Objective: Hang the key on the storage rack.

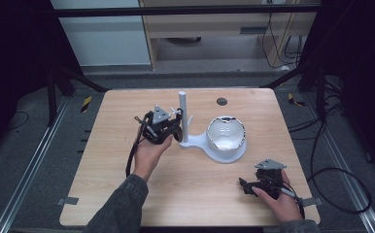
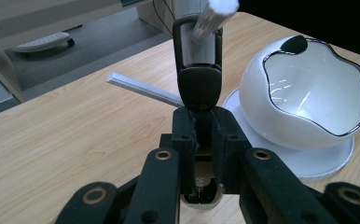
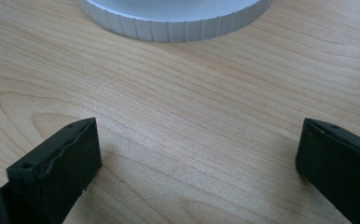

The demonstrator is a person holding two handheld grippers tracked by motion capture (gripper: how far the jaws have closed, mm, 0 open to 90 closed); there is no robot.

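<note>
The left gripper (image 2: 199, 100) pinches a black loop-shaped piece (image 2: 197, 56) against the white stand's post (image 1: 183, 116); the white bowl (image 2: 315, 88) sits just right of its jaws. The post's top is cut off. The right gripper (image 3: 197, 163) rests spread (stand base (image 3: 178, 21) ahead).

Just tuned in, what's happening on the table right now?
A person works with two handheld grippers. The left gripper is shut on a dark loop-shaped piece right at the white stand's post. A white bowl rests tilted on the stand's round base. The right gripper waits open, low over the wooden table, holding nothing.
</note>
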